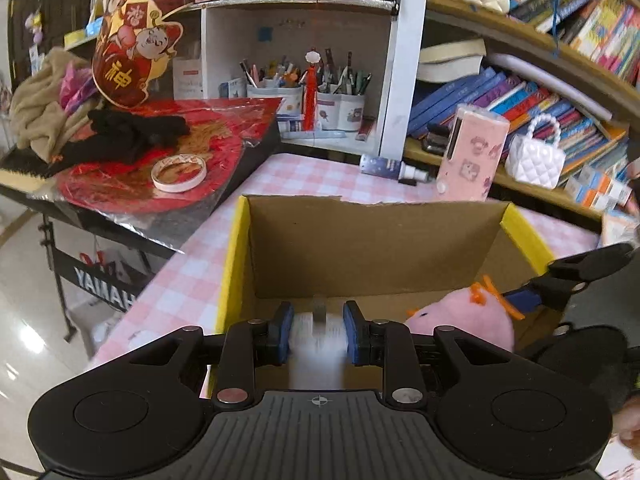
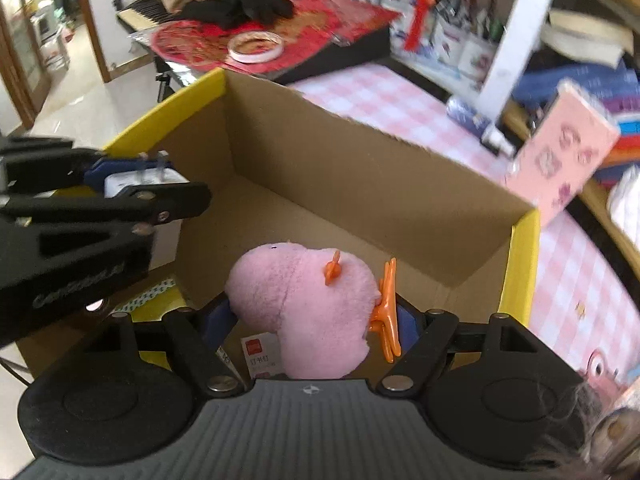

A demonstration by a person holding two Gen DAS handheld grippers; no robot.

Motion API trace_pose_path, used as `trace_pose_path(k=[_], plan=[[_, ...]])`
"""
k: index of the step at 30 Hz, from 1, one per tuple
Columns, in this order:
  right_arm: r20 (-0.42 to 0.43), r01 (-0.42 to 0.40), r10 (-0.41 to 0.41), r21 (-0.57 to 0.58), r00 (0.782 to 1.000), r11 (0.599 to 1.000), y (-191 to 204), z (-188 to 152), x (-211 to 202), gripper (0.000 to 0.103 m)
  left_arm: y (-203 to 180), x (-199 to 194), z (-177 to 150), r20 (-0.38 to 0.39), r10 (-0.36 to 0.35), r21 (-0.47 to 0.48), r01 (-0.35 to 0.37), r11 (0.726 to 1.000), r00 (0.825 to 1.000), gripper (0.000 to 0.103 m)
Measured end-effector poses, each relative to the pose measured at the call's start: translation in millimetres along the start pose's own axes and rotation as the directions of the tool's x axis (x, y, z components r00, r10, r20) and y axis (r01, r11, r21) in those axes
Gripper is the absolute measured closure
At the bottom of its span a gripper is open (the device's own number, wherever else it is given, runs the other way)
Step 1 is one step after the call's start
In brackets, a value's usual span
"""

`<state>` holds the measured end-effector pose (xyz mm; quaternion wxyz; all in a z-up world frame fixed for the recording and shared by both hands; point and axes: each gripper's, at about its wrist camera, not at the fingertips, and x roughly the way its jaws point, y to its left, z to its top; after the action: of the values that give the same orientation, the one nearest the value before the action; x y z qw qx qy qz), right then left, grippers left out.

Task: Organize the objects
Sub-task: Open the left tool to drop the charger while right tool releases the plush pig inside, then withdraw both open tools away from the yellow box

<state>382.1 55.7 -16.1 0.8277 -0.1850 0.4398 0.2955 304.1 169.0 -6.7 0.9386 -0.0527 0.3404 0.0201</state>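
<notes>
An open cardboard box (image 1: 372, 248) with yellow edges stands on the pink checked table; it also shows in the right wrist view (image 2: 360, 172). My left gripper (image 1: 318, 330) is shut on a small white boxed item (image 1: 318, 340), blurred, held over the box's near left side. In the right wrist view the left gripper (image 2: 136, 178) holds that white item (image 2: 120, 184). My right gripper (image 2: 308, 320) is shut on a pink plush toy (image 2: 308, 304) with orange parts, over the box's near right. The plush (image 1: 464, 316) shows in the left wrist view too.
A small red-and-white packet (image 2: 258, 354) lies in the box under the plush. A pink carton (image 1: 472, 152) and a dark tube (image 1: 384, 166) lie behind the box. A keyboard with red paper and a tape roll (image 1: 179, 173) stands left. Shelves with books and pen cups are behind.
</notes>
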Motion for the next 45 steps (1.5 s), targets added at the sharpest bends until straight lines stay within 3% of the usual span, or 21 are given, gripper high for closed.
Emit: trace_pose_path(k=[2,6,10,16,21,25,28,32,38,42,45], plan=[[-0.007,0.000,0.000,0.001,1.000,1.000,0.3,-0.2,0.7,0.026,0.1,-6.2,-0.4,0.027,-0.015,-0.010,0.015,1.000,1.000,0.074],[-0.001,0.031,-0.031,-0.039,1.000,0.999,6.4,-1.3,-1.4,0.025,0.2,-28.7,0.9,0.109,-0.042,-0.017,0.044,0.999,0.993,0.053],[0.058,0.071,-0.069,-0.049,0.996,0.996,10.6,-6.3,-12.6,0.021,4.1,-65.0,-0.6,0.219,-0.056,-0.045,0.067,0.997,0.974,0.036],[0.179,0.111,-0.115,0.031,0.977,0.993,18.0,-19.6,-50.7,0.021,8.6,-115.8,-13.8,0.312,-0.064,-0.053,0.084,0.995,0.948,0.030],[0.292,0.142,-0.166,0.103,0.942,0.985,35.6,-39.0,-92.2,0.021,10.4,-150.4,-35.3,0.346,-0.045,-0.052,0.067,0.996,0.937,0.022],[0.373,0.167,-0.219,0.167,0.901,0.972,58.4,-64.4,-124.2,0.021,18.4,-174.5,-56.5,0.348,-0.029,-0.078,0.060,0.995,0.937,0.019],[0.399,0.159,-0.241,0.226,0.885,0.961,76.3,-88.6,-139.5,0.021,25.2,-187.4,-77.8,0.323,-0.005,-0.100,0.039,0.994,0.946,0.017],[0.381,0.140,-0.260,0.313,0.887,0.939,102.3,-125.6,-148.9,0.023,35.1,-198.4,-109.2,0.262,0.042,-0.132,-0.008,0.991,0.964,0.017],[0.313,0.208,-0.330,0.364,0.891,0.908,152.1,-178.3,-151.5,0.023,39.1,-211.6,-150.0,0.175,0.096,-0.140,-0.072,0.988,0.980,0.017],[0.254,0.209,-0.339,0.429,0.906,0.879,168.6,-207.9,-154.8,0.023,37.4,-221.1,-170.6,0.145,0.088,-0.131,-0.069,0.989,0.986,0.017],[0.226,0.244,-0.384,0.473,0.895,0.846,170.7,-224.1,-161.7,0.022,31.8,-225.2,-179.5,0.127,0.059,-0.109,-0.045,0.993,0.990,0.017]])
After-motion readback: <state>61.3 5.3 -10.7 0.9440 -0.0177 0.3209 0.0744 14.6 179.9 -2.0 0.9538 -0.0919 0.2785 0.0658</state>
